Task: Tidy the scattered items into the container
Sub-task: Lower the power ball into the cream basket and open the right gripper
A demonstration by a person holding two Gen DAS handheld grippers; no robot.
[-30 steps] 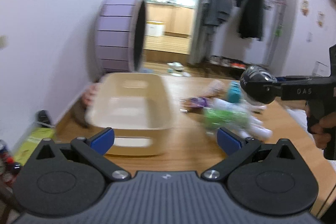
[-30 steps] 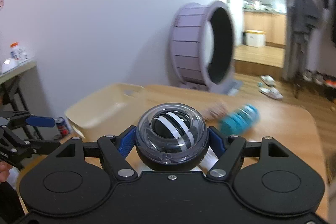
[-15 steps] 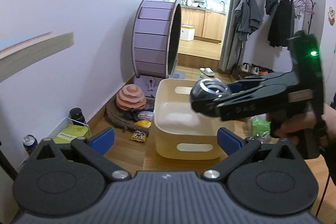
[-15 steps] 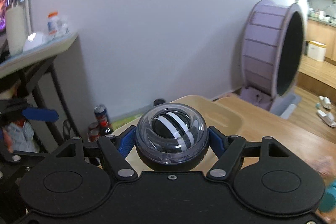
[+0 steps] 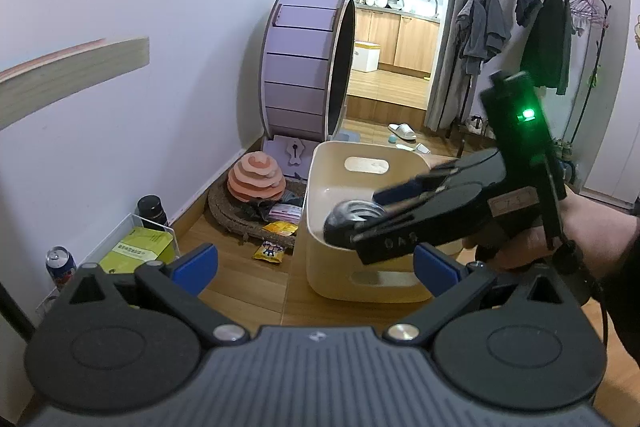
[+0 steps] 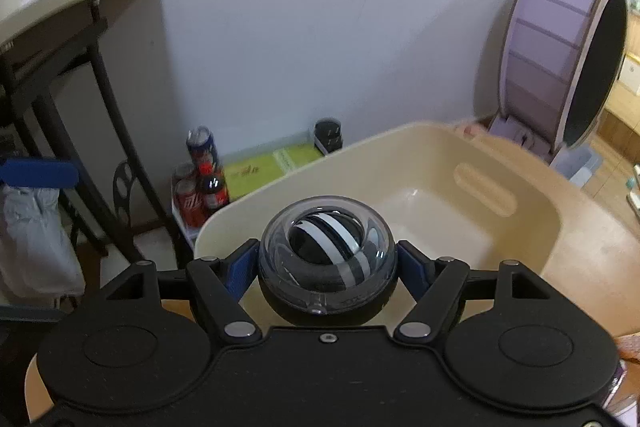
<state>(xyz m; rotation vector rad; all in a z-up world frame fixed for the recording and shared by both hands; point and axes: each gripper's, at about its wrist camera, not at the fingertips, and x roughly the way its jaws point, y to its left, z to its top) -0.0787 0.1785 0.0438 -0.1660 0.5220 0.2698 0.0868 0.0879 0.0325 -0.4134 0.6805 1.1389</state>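
The cream bin (image 6: 432,163) on the wooden table (image 6: 592,251) shows a bare floor. The right gripper (image 6: 327,263), clamped on the gyro ball (image 6: 327,259), holds it above the bin's near rim. The left gripper (image 5: 316,267) stands apart, empty. A purple wheel (image 5: 308,63) stands beyond.

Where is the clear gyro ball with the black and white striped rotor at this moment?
The clear gyro ball is clamped in the right gripper, held over the near part of the beige plastic bin; in the left wrist view it hangs above the bin's inside.
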